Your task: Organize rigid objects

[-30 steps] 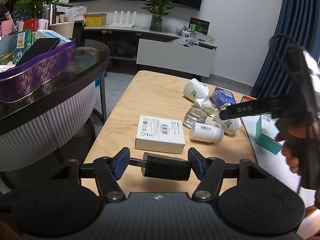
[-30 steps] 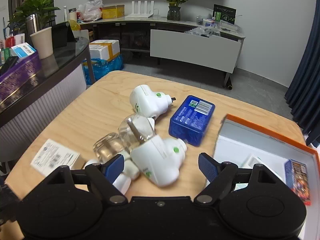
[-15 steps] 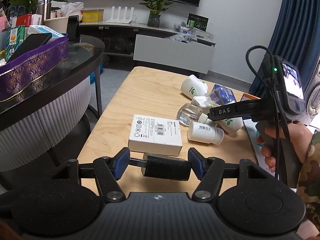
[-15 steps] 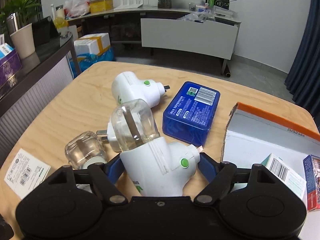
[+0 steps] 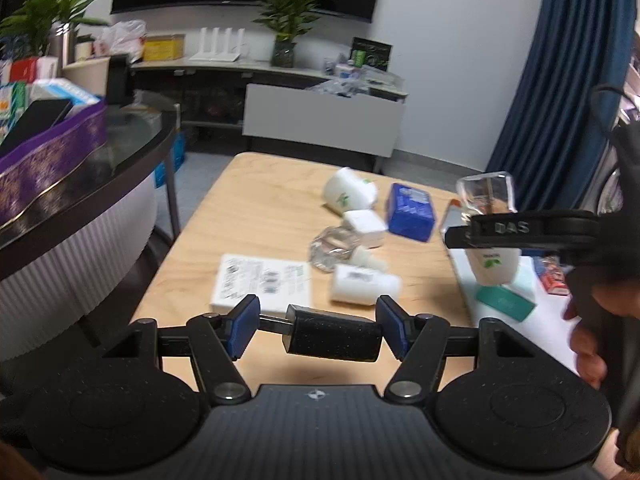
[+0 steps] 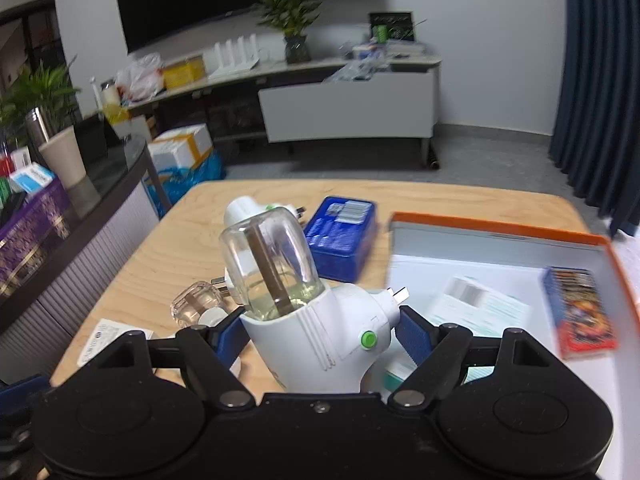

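Right tool (image 6: 320,330) raised above the desk (image 6: 180,248), clamped on a white plug-in vaporizer (image 6: 320,332) with clear bottle uppermost, poised by the orange-rimmed box (image 6: 500,229). Side of right tool marked "DAS" in the left view. Left tool (image 5: 318,326) low and level over the near desk edge, closed on a black cylinder (image 5: 332,333). White carton (image 5: 262,285) just beyond, barcode labels blurred.

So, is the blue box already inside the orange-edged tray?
No, the blue box lies on the wooden table, left of the tray.
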